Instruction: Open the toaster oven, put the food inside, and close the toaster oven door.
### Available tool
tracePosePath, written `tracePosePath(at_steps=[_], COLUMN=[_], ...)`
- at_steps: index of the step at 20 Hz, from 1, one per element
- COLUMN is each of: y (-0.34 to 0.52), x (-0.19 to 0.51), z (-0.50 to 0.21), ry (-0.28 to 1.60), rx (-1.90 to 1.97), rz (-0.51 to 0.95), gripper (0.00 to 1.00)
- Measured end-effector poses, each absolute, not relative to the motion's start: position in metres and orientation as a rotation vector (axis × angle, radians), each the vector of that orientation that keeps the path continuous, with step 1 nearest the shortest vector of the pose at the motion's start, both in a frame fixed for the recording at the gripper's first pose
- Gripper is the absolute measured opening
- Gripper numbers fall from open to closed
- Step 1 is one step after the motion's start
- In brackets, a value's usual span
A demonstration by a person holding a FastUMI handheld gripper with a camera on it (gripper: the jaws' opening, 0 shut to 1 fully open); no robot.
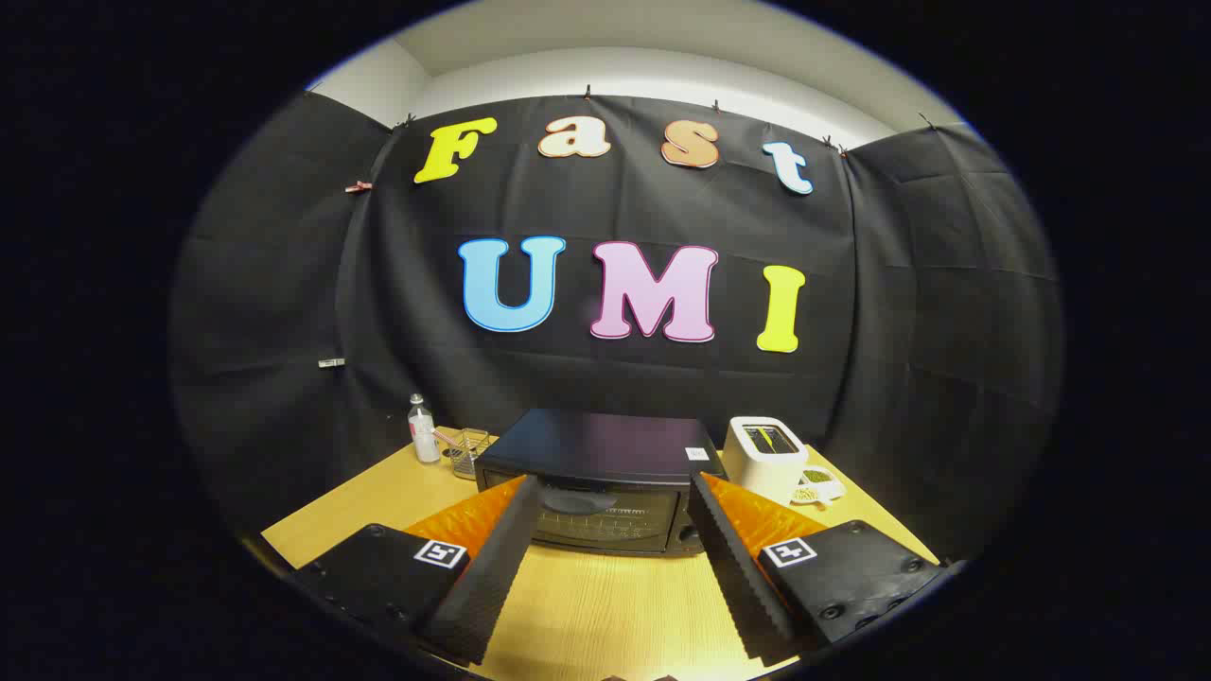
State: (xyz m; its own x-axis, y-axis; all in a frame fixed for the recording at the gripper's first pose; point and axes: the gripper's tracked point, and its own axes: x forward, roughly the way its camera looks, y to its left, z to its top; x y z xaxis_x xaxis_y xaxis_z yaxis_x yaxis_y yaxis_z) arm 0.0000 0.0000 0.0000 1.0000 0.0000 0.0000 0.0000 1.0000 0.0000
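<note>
While the oven door is shut, the opening step seems not yet begun. Near the table's (605,605) far edge sits the toaster oven (591,478), a white toaster (768,456) beside it. Spread wide and empty, the claw (610,492) must reach the door's top edge.

Tool (610,506) fingers spread wide, level, empty

Toaster oven (596,473): glossy black casing, glass door.
Table (605,605): pale grained wood.
Fingers (492,558): matt ridged black pads.
</note>
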Motion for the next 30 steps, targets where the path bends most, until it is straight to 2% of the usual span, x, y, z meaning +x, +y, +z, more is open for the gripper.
tracePosePath(at_steps=[19, 30], y=[-0.002, 0.011], x=[0.02, 0.108], z=[-0.014, -0.02], ry=[0.066, 0.078], rx=[0.054, 0.095], rz=[-0.035, -0.088], gripper=[0.97, 0.97])
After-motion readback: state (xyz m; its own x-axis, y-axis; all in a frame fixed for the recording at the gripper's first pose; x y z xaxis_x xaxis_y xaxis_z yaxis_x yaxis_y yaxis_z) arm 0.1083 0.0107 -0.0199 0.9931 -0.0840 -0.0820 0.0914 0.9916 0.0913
